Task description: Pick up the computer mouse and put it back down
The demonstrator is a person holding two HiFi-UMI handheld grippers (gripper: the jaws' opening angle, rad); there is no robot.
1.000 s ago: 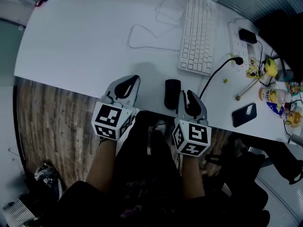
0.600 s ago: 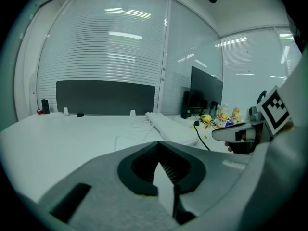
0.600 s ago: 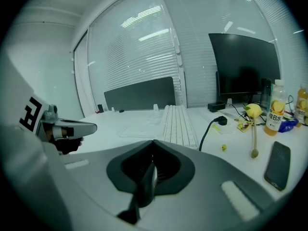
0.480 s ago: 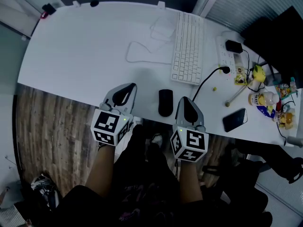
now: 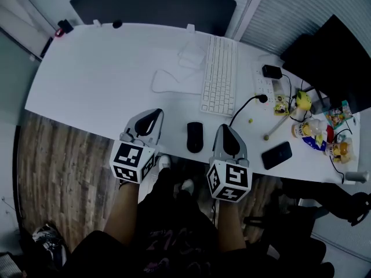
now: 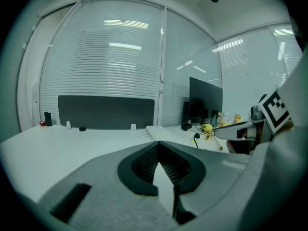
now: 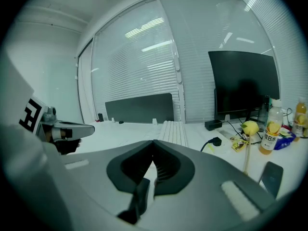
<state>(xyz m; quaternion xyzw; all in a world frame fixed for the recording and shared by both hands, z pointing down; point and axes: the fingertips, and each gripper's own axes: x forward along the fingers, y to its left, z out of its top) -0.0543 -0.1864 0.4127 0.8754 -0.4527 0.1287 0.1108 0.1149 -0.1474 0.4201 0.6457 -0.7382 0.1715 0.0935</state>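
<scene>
White worktop (image 5: 104, 80), near edge: mouse (image 5: 195, 136) sits between left gripper (image 5: 156, 113) and right gripper (image 5: 224, 127), jaws together, empty; a regrip should span its sides.

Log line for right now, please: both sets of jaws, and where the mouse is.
left gripper: jaws shut, empty | right gripper: jaws shut, empty | mouse: lying on table between the grippers, held by neither

No legible text anywhere. Left cube (image 5: 132, 161) and right cube (image 5: 229, 181) carry black-and-white square markers only, no characters. Bottle (image 7: 269, 129) label and keyboard (image 5: 219, 75) legends are too small to read.
</scene>
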